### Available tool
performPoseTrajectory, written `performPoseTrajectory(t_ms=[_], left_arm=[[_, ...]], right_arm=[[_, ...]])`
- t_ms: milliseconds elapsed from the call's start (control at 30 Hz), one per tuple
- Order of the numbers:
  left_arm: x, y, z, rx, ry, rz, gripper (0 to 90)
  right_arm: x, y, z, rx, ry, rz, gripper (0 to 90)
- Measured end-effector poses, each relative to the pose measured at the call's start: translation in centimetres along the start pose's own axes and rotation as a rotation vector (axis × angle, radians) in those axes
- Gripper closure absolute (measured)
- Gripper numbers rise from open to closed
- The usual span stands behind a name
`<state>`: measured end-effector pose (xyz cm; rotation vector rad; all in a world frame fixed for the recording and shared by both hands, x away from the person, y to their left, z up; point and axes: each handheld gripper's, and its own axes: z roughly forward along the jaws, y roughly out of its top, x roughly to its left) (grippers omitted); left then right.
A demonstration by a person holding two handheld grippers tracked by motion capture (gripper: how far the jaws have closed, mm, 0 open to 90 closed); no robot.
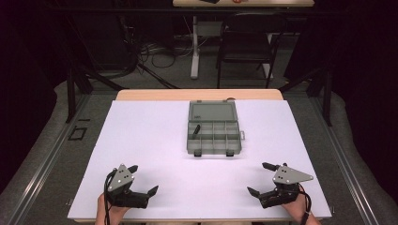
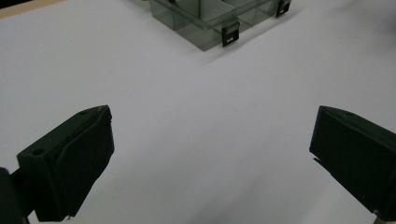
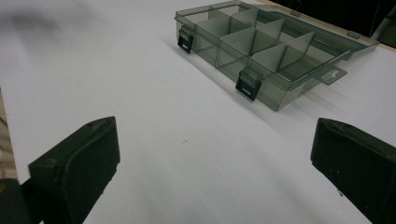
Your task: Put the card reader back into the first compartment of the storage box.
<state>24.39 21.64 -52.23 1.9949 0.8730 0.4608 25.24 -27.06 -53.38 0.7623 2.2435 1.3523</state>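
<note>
A grey see-through compartment box (image 1: pixel 214 133) lies open in the middle of the white table, its lid (image 1: pixel 212 111) folded back on the far side. A small dark object (image 1: pixel 195 130) rests in a left compartment. Two black latches (image 1: pixel 197 153) hang on the box's near wall. My left gripper (image 1: pixel 142 180) sits open near the front left of the table, nothing between its jaws. My right gripper (image 1: pixel 261 179) is open at the front right, also empty. The box (image 2: pixel 212 21) appears at the top of the left gripper view, and the box (image 3: pixel 266 51) lies ahead in the right gripper view.
The white sheet (image 1: pixel 150 140) covers a wooden table (image 1: pixel 155 94). Beyond it stand a dark chair (image 1: pixel 246 44) and a white table leg (image 1: pixel 195 47) among floor cables. Metal rails (image 1: pixel 42 159) run along both sides.
</note>
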Motion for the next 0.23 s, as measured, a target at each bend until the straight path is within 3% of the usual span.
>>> performPoseTrajectory(t_ms=[233], left_arm=[[0.26, -0.23, 0.20, 0.005, -0.002, 0.000, 0.0]], right_arm=[[0.07, 0.07, -0.14, -0.004, -0.001, -0.005, 0.9]])
